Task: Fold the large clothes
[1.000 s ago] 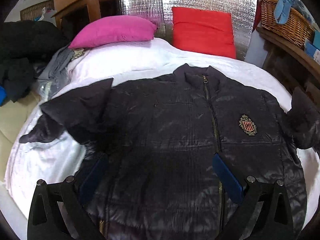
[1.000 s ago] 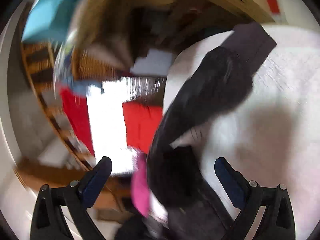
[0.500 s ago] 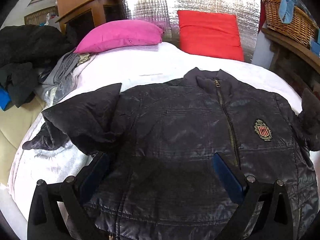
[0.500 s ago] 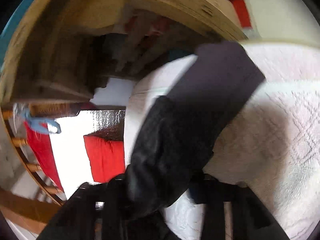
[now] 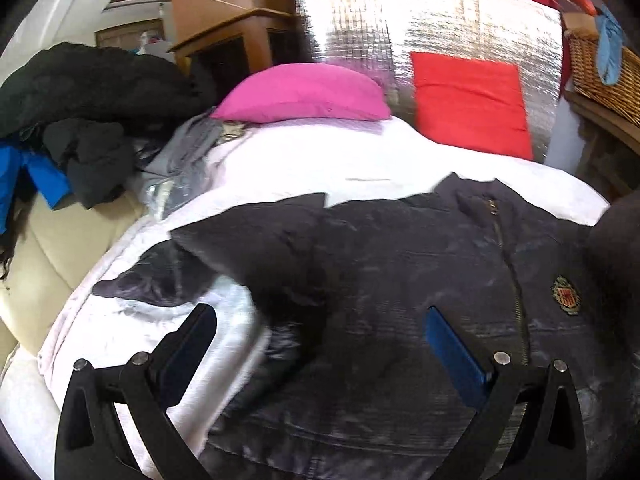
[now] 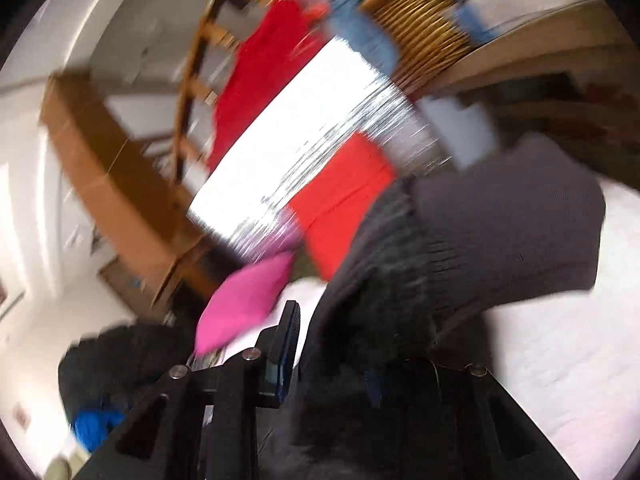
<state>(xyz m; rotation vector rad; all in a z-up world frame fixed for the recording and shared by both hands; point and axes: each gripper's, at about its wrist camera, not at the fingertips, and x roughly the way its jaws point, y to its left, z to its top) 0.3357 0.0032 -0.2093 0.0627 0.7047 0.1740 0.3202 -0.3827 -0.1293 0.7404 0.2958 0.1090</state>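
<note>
A dark navy puffer jacket (image 5: pixel 400 280) lies front up on the white bed (image 5: pixel 320 160), zipped, with a gold crest (image 5: pixel 566 300) on its chest. Its left sleeve (image 5: pixel 224 248) is folded over near the bed's left side. My left gripper (image 5: pixel 320 344) is open and empty, hovering over the jacket's lower left part. My right gripper (image 6: pixel 336 352) is shut on the jacket's right sleeve (image 6: pixel 460 260) and holds it lifted off the bed; the ribbed cuff (image 6: pixel 540 232) hangs out beyond the fingers. That raised sleeve shows at the right edge of the left wrist view (image 5: pixel 616 248).
A pink pillow (image 5: pixel 304 94) and a red pillow (image 5: pixel 468 108) lean at the head of the bed against a silver foil panel (image 5: pixel 432 28). A pile of dark clothes (image 5: pixel 80 112) lies at the left. A wicker basket (image 5: pixel 600 68) sits on a wooden shelf at the right.
My right gripper closed on the right sleeve and lifted it, swinging round toward the jacket's body. My left gripper shifted left across the jacket's lower part, staying open.
</note>
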